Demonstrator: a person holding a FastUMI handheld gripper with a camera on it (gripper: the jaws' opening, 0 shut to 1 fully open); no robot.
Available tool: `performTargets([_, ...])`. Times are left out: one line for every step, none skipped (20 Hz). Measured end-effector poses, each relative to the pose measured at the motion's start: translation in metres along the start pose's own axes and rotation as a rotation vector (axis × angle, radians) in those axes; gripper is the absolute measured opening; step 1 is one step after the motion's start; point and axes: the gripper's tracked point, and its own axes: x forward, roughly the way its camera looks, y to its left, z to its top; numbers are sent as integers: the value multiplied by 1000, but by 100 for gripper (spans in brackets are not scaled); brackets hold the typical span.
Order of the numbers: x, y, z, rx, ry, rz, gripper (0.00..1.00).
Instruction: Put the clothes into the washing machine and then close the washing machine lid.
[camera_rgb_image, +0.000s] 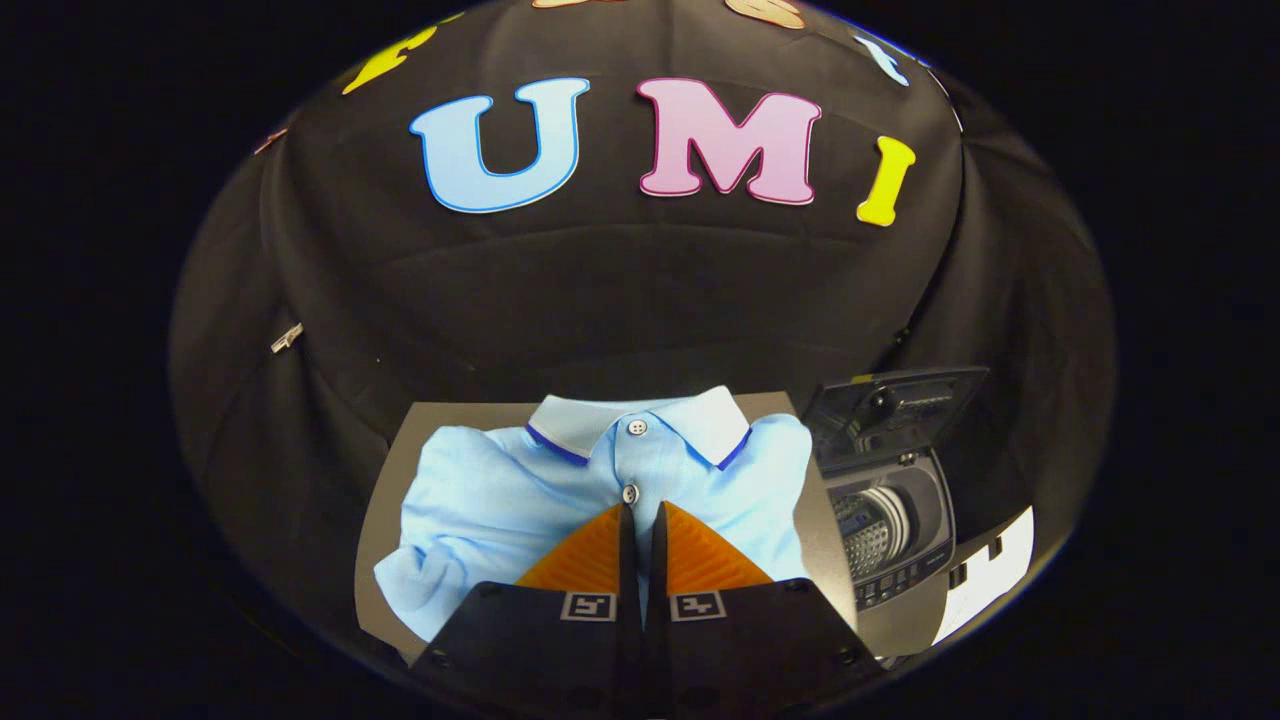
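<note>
A light blue polo shirt (500, 495) with a white collar lies folded flat on a grey board (384, 500). My gripper (642, 510) hovers over the shirt's front, its tips near the lower button. The two fingers stand almost together, with only a thin slit between them and no cloth lifted. To the right of the shirt stands a small grey washing machine (900, 590). Its lid (900, 405) is raised upright, and the metal drum (872, 530) shows inside.
The board's right edge meets the washing machine. A white patch (990, 575) lies on the far side of the machine. Black cloth walls surround the board behind and to the left.
</note>
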Motion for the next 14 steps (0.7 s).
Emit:
performTargets([-7, -6, 5, -15, -15, 3, 5])
performTargets([-13, -11, 9, -22, -24, 1, 5])
performTargets([-18, -18, 12, -26, -38, 4, 5])
performTargets([-23, -25, 17, -27, -51, 10, 5])
performTargets([-28, -33, 20, -27, -60, 13, 5])
performTargets([-32, -42, 24, -30, -66, 12, 5])
performTargets([-36, -54, 26, -33, -69, 10, 5])
performTargets([-39, -66, 29, -40, -80, 9, 5])
performTargets([-40, -80, 31, -44, -81, 0, 5])
performTargets([-43, -91, 34, -48, -89, 1, 5])
performTargets([-43, -101, 37, -42, -93, 1, 5])
performTargets([-43, -109, 41, -35, -104, 15, 5])
performTargets([-40, -120, 46, -30, -114, 27, 5])
performTargets([-38, -134, 47, -30, -109, 21, 5])
